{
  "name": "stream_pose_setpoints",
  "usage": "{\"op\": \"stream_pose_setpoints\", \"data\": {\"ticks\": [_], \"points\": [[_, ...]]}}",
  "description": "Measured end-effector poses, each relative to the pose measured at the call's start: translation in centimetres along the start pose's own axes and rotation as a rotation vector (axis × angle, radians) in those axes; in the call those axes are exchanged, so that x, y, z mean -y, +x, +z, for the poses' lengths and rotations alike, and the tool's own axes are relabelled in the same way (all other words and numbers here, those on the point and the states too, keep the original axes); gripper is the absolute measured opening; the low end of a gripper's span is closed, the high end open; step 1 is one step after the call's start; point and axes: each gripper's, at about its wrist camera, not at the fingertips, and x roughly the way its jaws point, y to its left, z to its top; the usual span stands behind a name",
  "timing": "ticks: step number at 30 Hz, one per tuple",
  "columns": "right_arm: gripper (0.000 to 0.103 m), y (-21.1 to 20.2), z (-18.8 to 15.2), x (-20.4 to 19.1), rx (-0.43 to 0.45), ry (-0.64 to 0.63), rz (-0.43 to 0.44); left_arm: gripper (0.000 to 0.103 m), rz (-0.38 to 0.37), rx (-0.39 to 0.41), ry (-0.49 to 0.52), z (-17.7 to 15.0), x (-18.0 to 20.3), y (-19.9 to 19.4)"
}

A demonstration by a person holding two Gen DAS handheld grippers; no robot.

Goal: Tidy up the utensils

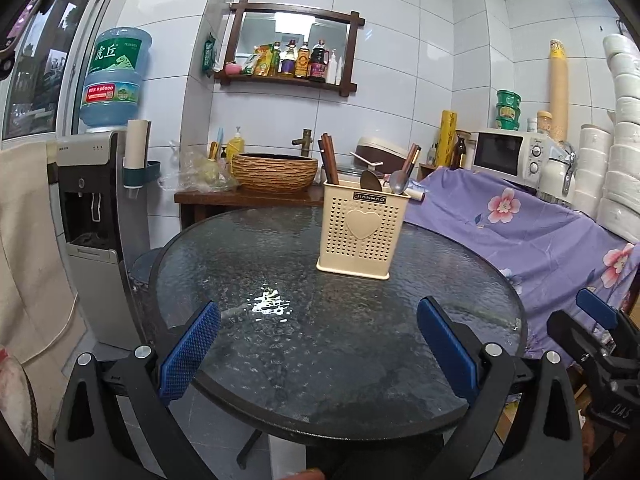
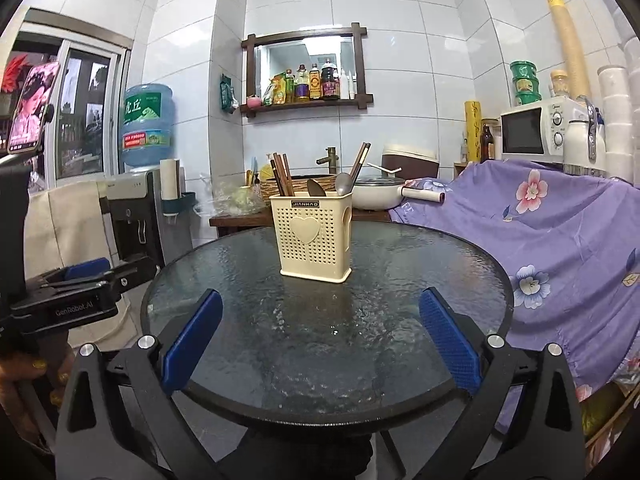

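A cream perforated utensil holder [image 1: 362, 232] with a heart on its front stands upright on the round glass table [image 1: 280, 340]; it also shows in the right wrist view [image 2: 314, 236]. Brown chopsticks [image 1: 329, 160] and two metal spoons [image 1: 398, 181] stand in it. My left gripper [image 1: 320, 328] is open and empty, low over the table's near edge, well short of the holder. My right gripper [image 2: 320, 320] is open and empty at a similar distance. The right gripper shows at the right edge of the left wrist view [image 1: 600, 340]; the left gripper shows at the left of the right wrist view [image 2: 80, 292].
A purple floral cloth [image 2: 540, 240] covers furniture right of the table, with a microwave [image 2: 536, 128] on it. A water dispenser [image 1: 92, 220] stands to the left. Behind the table are a wooden counter with a basin [image 1: 274, 172] and a pot [image 2: 376, 192].
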Motion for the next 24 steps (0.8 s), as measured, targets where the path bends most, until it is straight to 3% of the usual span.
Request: {"op": "stream_pose_setpoints", "data": {"ticks": [24], "points": [[0.097,-0.1,-0.1,-0.6,-0.016,0.006,0.003,0.097,0.056,-0.011,0.014,-0.9,-0.1,-1.2]]}}
